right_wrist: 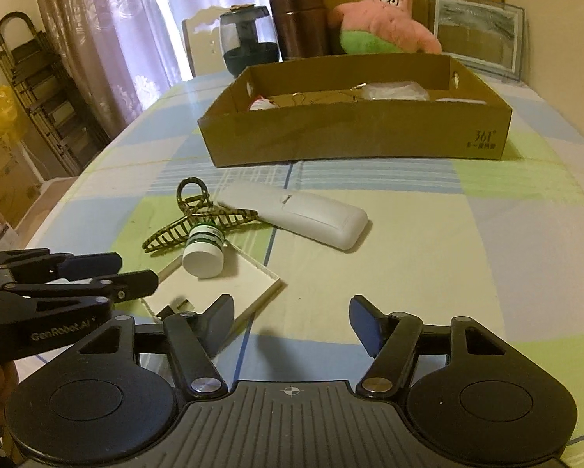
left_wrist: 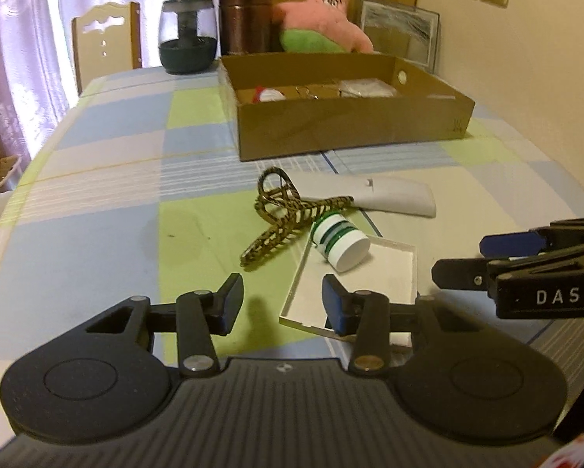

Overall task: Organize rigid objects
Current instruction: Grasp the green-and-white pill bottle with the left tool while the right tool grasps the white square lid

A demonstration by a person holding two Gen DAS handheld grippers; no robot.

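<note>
A white and green bottle (left_wrist: 340, 242) lies on its side, partly on a shallow white tray lid (left_wrist: 374, 277). A patterned hair claw clip (left_wrist: 284, 214) and a white remote (left_wrist: 374, 195) lie just beyond. A brown cardboard box (left_wrist: 350, 124) holds small items. My left gripper (left_wrist: 282, 304) is open and empty, its right finger over the lid's near edge. In the right wrist view my right gripper (right_wrist: 290, 323) is open and empty, right of the lid (right_wrist: 229, 284), with the bottle (right_wrist: 204, 249), clip (right_wrist: 198, 218), remote (right_wrist: 296, 214) and box (right_wrist: 354, 136) ahead.
At the table's far end stand a dark jar (left_wrist: 186, 39), a brown cylinder (left_wrist: 245, 15), a pink plush starfish (left_wrist: 323, 15) and a framed picture (left_wrist: 401, 31). A chair (left_wrist: 105, 43) is behind the table. The checked tablecloth (left_wrist: 97, 214) covers the table.
</note>
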